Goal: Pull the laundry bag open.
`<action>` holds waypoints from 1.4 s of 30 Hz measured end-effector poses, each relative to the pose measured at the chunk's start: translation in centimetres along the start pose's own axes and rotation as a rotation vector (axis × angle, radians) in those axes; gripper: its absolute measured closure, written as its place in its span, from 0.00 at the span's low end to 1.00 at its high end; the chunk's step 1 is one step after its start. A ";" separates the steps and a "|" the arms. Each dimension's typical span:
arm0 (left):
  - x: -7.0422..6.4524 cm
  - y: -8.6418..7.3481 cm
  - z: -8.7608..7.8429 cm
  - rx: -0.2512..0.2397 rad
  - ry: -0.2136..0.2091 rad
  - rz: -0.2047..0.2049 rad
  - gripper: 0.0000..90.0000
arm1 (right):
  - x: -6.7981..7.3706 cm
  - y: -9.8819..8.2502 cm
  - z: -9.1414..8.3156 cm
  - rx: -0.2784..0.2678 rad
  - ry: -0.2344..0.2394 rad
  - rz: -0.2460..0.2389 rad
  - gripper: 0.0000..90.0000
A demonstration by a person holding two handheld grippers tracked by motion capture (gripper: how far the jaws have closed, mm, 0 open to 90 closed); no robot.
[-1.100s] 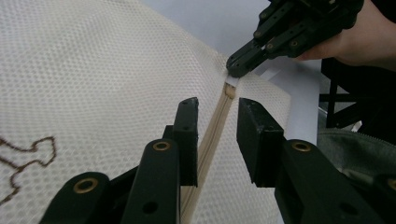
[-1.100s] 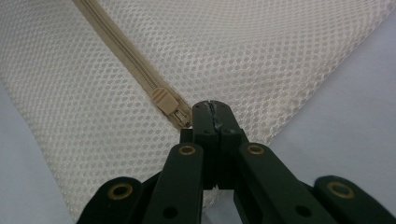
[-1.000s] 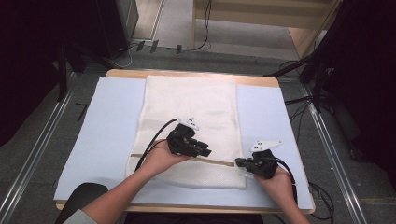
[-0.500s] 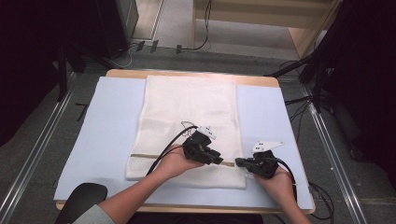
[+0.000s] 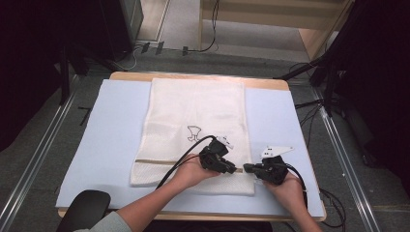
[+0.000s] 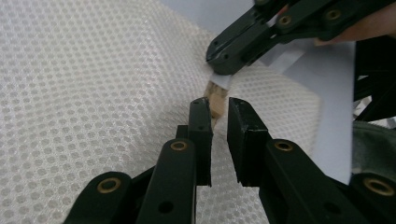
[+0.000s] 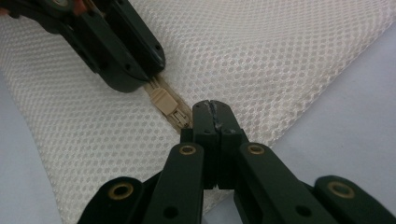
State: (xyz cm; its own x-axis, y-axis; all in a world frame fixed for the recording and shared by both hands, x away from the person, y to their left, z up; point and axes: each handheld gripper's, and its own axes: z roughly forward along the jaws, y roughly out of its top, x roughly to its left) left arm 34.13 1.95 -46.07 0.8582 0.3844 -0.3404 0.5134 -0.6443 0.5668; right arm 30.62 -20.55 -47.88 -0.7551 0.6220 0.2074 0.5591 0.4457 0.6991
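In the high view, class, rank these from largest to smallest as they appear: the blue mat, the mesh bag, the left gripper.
1. blue mat
2. mesh bag
3. left gripper

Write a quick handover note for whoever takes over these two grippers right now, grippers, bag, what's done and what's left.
Left gripper: jaws slightly apart, tips at the tan zipper pull; no grip yet.
Right gripper: jaws closed at the zipper's end near the mesh bag's right edge; whether fabric is pinched is unclear.
The bag lies flat on the blue mat, zipper running across its near end.
Done: both grippers brought to the zipper's right end.
Left, probably: close the left gripper on the pull and slide it while the right steadies the bag.
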 end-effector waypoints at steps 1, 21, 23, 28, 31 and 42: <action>0.0 0.0 0.1 0.003 0.000 0.002 0.89 | 0.0 0.0 0.0 0.000 0.000 -0.001 1.00; 0.4 0.7 1.5 -0.006 -0.062 -0.086 0.98 | 0.1 -0.3 0.0 -0.016 -0.011 -0.006 1.00; 0.7 0.7 1.4 -0.004 -0.078 -0.105 0.99 | 0.1 -0.4 0.1 -0.029 -0.011 -0.024 1.00; 1.0 0.7 0.7 0.017 -0.069 -0.101 0.99 | 0.3 -0.5 0.0 -0.025 -0.021 -0.037 1.00; 1.0 0.6 0.4 0.021 -0.071 -0.101 0.99 | 0.2 -0.5 0.1 -0.030 -0.018 -0.039 1.00; 2.1 -0.5 -0.9 0.011 -0.091 -0.143 0.99 | 0.3 -0.6 0.1 -0.038 -0.014 -0.022 1.00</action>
State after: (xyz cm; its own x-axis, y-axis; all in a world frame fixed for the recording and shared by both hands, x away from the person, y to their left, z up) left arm 35.64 3.73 -46.38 0.7724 0.4113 -0.4841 0.6299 -0.5944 0.5000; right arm 30.10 -20.59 -48.32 -0.7620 0.6215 0.1819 0.5286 0.4345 0.7292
